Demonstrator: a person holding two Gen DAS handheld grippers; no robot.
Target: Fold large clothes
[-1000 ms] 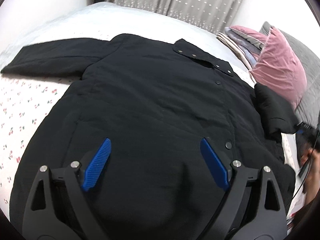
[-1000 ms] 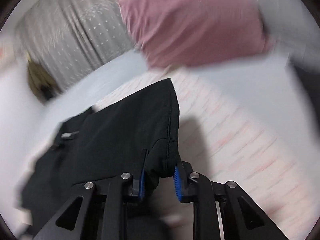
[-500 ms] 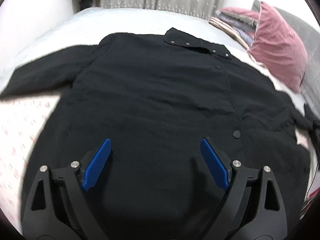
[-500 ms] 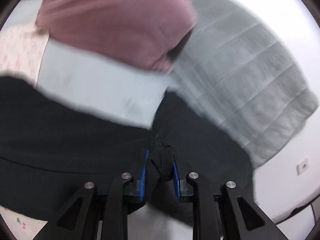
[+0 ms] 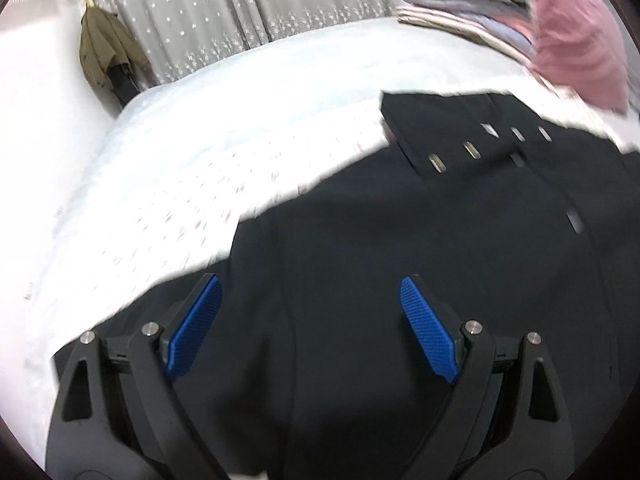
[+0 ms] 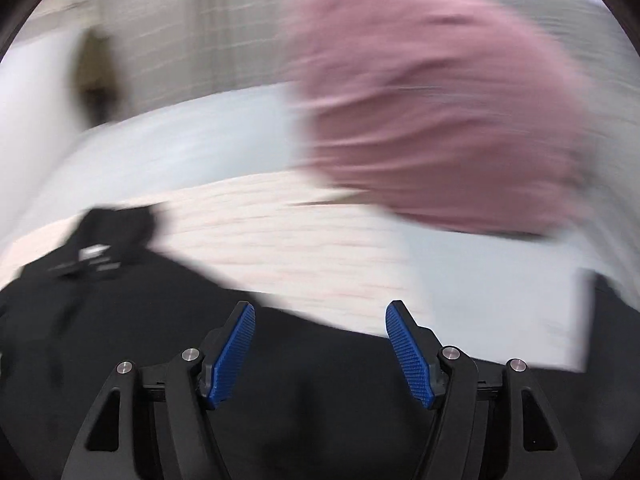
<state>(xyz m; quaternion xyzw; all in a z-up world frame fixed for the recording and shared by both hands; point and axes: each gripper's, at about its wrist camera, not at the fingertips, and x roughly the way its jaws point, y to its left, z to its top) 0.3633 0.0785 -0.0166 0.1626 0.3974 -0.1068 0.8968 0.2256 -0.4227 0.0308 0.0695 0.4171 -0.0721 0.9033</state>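
Observation:
A large black coat [image 5: 440,248] lies spread on the bed, its collar with metal snaps [image 5: 472,148] toward the upper right. My left gripper [image 5: 310,300] is open and empty, hovering over the coat's body near its left edge. In the blurred right wrist view the coat [image 6: 160,320] fills the lower left and runs under my right gripper [image 6: 320,320], which is open and empty above the black fabric. The coat's sleeves are not clearly visible.
The bed sheet [image 5: 200,160] is white with a small cherry print. A pink pillow [image 5: 576,40] and folded bedding [image 5: 468,4] sit at the upper right; the pillow [image 6: 440,112] looms ahead of the right gripper. A grey starred curtain [image 5: 240,8] and an olive garment [image 5: 104,48] hang behind.
My right gripper has opened and let go of the coat's sleeve it was holding. My left gripper, still open, has swung left toward the coat's edge. Both views are motion-blurred.

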